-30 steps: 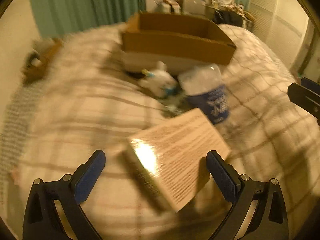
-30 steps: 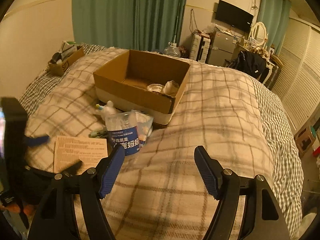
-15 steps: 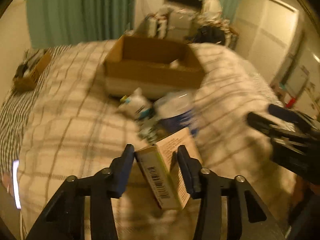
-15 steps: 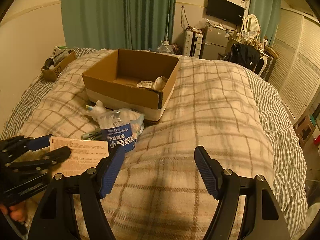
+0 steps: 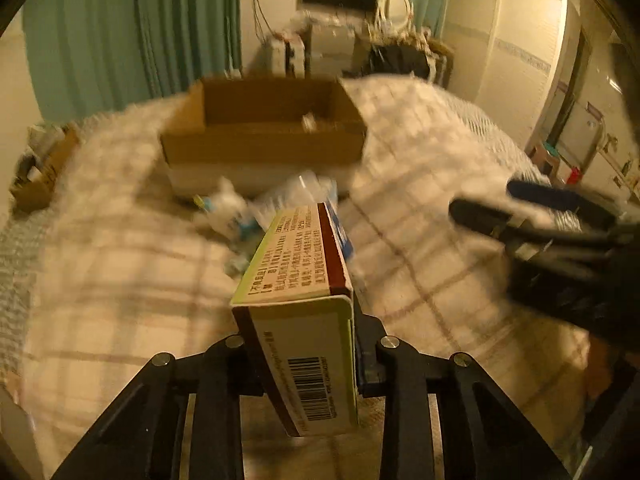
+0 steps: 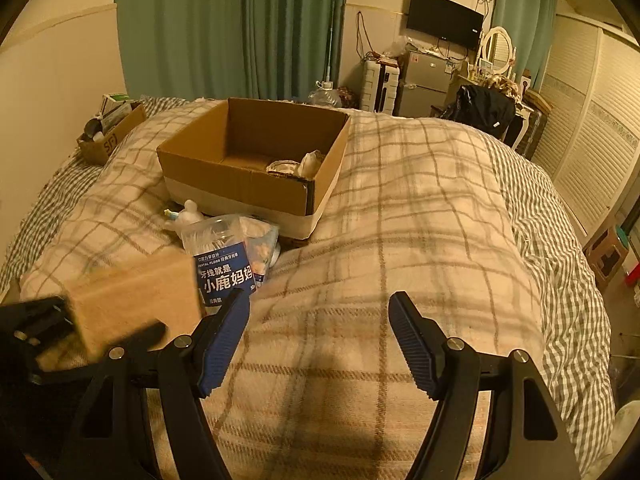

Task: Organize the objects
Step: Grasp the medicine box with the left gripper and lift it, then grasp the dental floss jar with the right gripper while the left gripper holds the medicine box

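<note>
My left gripper (image 5: 300, 344) is shut on a flat printed carton (image 5: 298, 280) and holds it lifted above the bed, short of the open cardboard box (image 5: 264, 136). The carton shows blurred at lower left in the right wrist view (image 6: 132, 304). My right gripper (image 6: 320, 340) is open and empty over the plaid blanket; it also shows at the right of the left wrist view (image 5: 532, 208). A clear tub with a blue label (image 6: 224, 264), a small white bottle (image 6: 188, 212) and a clear packet (image 6: 260, 244) lie in front of the cardboard box (image 6: 248, 184).
The cardboard box holds a few small items (image 6: 300, 166). A small brown box of clutter (image 6: 108, 136) sits at the bed's far left. Green curtains (image 6: 224, 28), a fridge (image 6: 424, 80) and a television (image 6: 444, 20) stand behind the bed. Plaid blanket (image 6: 420, 208) spreads to the right.
My left gripper closed on the carton, then lifted it off the blanket and turned it on edge toward the cardboard box. My right gripper stayed open and hardly moved.
</note>
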